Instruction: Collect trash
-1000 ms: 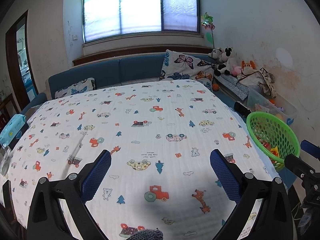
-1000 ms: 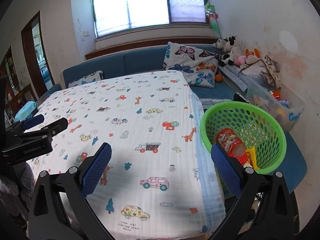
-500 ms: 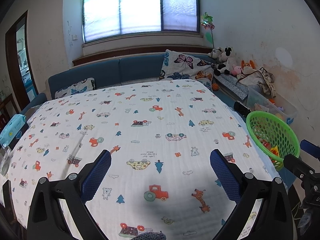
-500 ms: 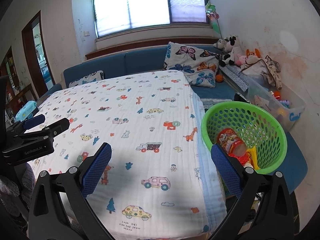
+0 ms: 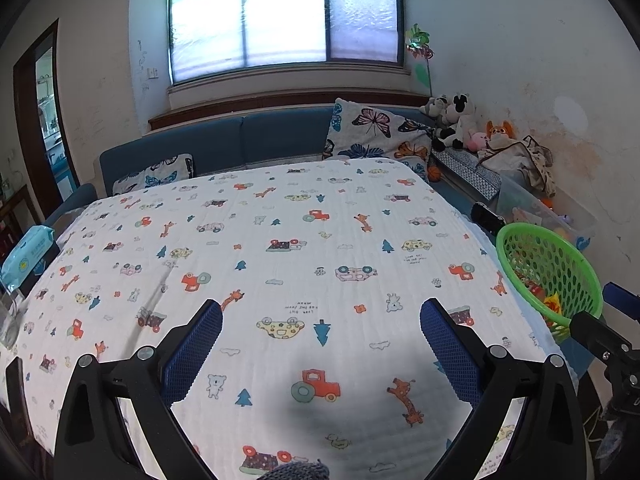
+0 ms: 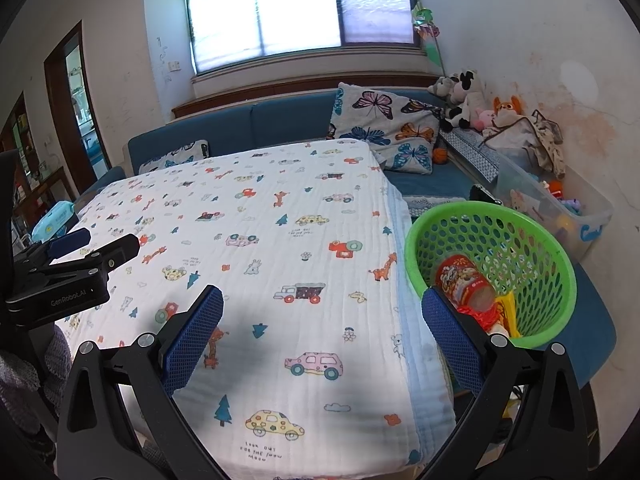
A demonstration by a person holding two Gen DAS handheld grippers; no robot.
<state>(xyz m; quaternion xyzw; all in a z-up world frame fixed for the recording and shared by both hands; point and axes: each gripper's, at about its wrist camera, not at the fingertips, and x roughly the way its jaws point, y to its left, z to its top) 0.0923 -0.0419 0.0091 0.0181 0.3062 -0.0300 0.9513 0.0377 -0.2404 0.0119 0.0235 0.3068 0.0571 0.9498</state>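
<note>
Both tongs, left [image 5: 321, 334] and right [image 6: 322, 330], spread wide and empty above the animal-print cloth-covered counter [image 6: 280, 248]; collected trash, including 1 red printed snack can [image 6: 464, 282], sits in the green perforated plastic basket [image 6: 532, 236]; judged: collection near-complete, next scan for leftovers.

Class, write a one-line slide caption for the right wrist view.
Open right gripper above patterned tablecloth, beside green basket holding collected trash.
</note>
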